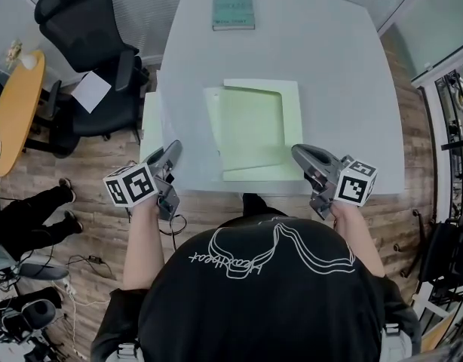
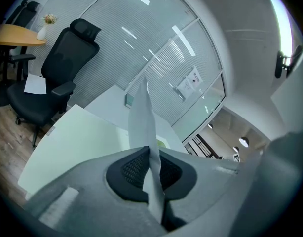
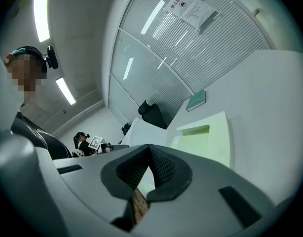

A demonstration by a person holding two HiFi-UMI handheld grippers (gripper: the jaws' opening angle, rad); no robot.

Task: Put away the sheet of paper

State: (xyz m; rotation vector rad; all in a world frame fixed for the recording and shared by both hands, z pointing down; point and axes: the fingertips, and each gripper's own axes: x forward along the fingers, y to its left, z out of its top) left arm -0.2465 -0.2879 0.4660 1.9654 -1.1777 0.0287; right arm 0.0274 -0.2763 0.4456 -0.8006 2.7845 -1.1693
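A white sheet of paper [image 1: 188, 127] stands on edge over the left part of the grey table [image 1: 337, 89]. My left gripper [image 1: 173, 148] is shut on its near edge. In the left gripper view the sheet [image 2: 144, 117] rises thin and upright from between the pads of that gripper [image 2: 151, 152]. An open pale green folder [image 1: 254, 130] lies flat in the middle of the table. My right gripper [image 1: 295, 151] hovers at the folder's near right corner. In its own view the right gripper [image 3: 149, 149] has its tips together, nothing is seen between them, and the folder [image 3: 206, 137] lies ahead.
A teal book [image 1: 233, 10] lies at the table's far edge. A pale green flap [image 1: 150, 123] hangs past the table's left side. A black office chair [image 1: 92, 59] carrying a loose sheet [image 1: 90, 90] and an orange round table [image 1: 16, 104] stand left. Someone's legs [image 1: 28, 210] show on the wooden floor.
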